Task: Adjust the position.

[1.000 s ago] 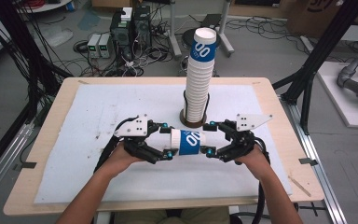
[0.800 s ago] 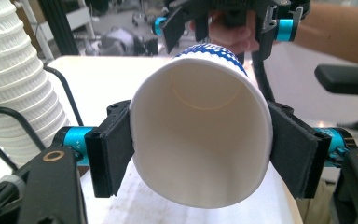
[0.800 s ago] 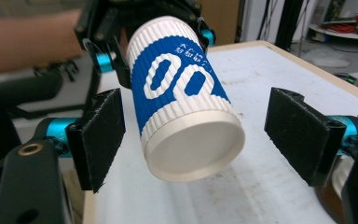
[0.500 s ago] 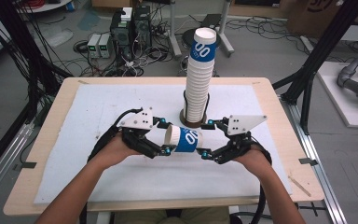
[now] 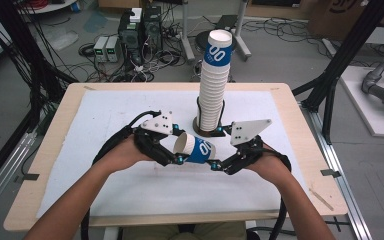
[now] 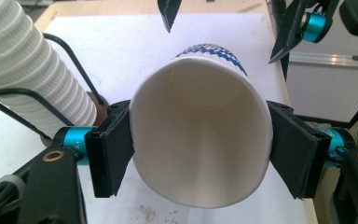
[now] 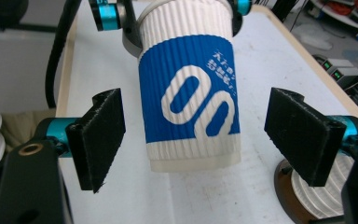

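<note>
High view: left gripper (image 5: pixel 176 150) clamps paper cup (image 5: pixel 195 148) at rim, frame centre; right gripper (image 5: pixel 215 150) released, pads flanking cup base; cup stack (image 5: pixel 214 85) behind.

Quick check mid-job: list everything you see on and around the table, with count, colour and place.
cup: one, white with blue band, lying sideways above the mat, rim end clamped by the left gripper
cup stack: one tall stack, white, top cup blue-banded, on a dark base with wire guides, mat's far middle
mat: one, white, covering the table
table: one, light wood
boxes: several, grey and black, with cables, on the floor beyond the table
left gripper: black, fingers shut on cup
right gripper: black, fingers open either side of the cup's base end
</note>
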Action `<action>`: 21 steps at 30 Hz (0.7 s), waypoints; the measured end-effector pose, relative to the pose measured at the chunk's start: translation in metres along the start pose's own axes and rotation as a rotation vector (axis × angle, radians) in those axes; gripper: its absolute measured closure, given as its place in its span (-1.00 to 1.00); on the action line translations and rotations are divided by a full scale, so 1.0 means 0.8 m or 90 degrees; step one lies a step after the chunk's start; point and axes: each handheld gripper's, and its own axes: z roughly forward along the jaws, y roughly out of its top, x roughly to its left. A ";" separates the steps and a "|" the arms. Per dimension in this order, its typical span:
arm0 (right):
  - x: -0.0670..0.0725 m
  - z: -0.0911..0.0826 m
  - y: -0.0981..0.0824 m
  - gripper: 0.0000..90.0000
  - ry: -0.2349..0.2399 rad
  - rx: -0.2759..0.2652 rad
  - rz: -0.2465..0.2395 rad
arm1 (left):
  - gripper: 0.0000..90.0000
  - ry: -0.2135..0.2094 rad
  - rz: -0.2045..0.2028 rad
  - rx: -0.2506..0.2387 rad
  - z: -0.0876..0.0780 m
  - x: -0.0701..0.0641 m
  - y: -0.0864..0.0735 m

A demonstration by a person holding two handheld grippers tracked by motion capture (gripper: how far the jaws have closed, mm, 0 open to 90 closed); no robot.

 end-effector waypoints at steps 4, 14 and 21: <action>0.000 0.010 0.007 -0.54 0.005 0.038 -0.022 | -0.38 -0.004 0.003 0.024 0.005 -0.001 0.004; 0.003 0.032 0.015 -0.54 0.013 0.110 -0.064 | -0.38 -0.007 0.011 0.066 0.014 -0.003 0.012; 0.005 0.041 0.017 -0.42 0.023 0.141 -0.075 | -0.38 -0.003 0.015 0.088 0.021 -0.005 0.011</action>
